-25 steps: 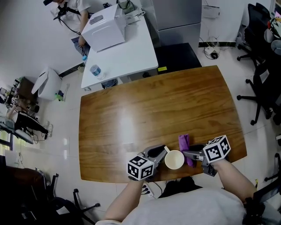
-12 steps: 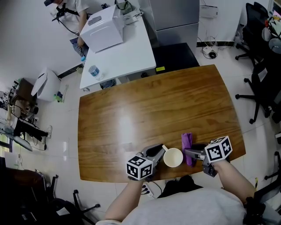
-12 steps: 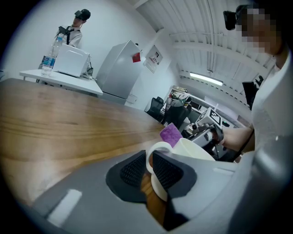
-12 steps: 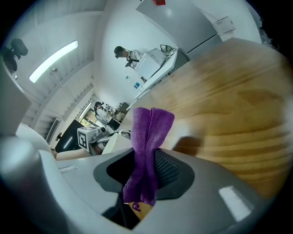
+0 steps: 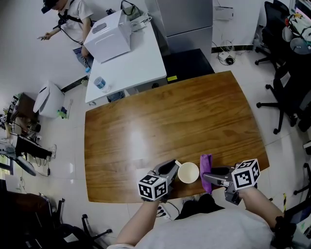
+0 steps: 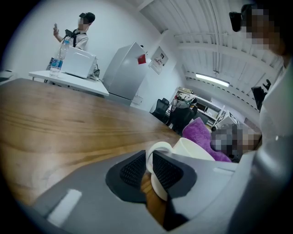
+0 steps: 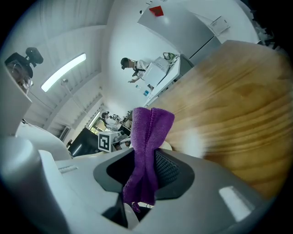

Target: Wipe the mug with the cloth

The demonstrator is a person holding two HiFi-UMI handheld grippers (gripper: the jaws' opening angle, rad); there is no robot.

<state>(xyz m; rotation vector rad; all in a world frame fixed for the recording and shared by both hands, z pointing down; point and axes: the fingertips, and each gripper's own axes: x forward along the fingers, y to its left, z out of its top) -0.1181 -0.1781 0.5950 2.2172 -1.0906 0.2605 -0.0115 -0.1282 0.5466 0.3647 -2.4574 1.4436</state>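
The white mug (image 5: 188, 172) is stood upright on the wooden counter (image 5: 165, 116), close to its near edge, with its mouth turned up and its handle (image 5: 178, 164) pointed left and slightly away. The handle is clamped between the pads of the left tongs (image 5: 174, 167), whose jaws are drawn nearly together with only the thin loop of the handle between them. Just right of the mug, the purple cloth (image 5: 206, 166) is held by the right tongs (image 5: 208, 176). Their jaws are closed on the lower part of the folded cloth, and its free end is raised above the pads. The cloth is seen just beside the mug's right wall; whether the two touch cannot be told. Far beyond the mug, a white counter (image 5: 136, 63) is seen with a white box (image 5: 109, 34) and a water bottle (image 5: 99, 82) on it, and a person (image 5: 65, 14) is stood beside it. Office chairs (image 5: 286, 97) are placed well to the right of the mug.
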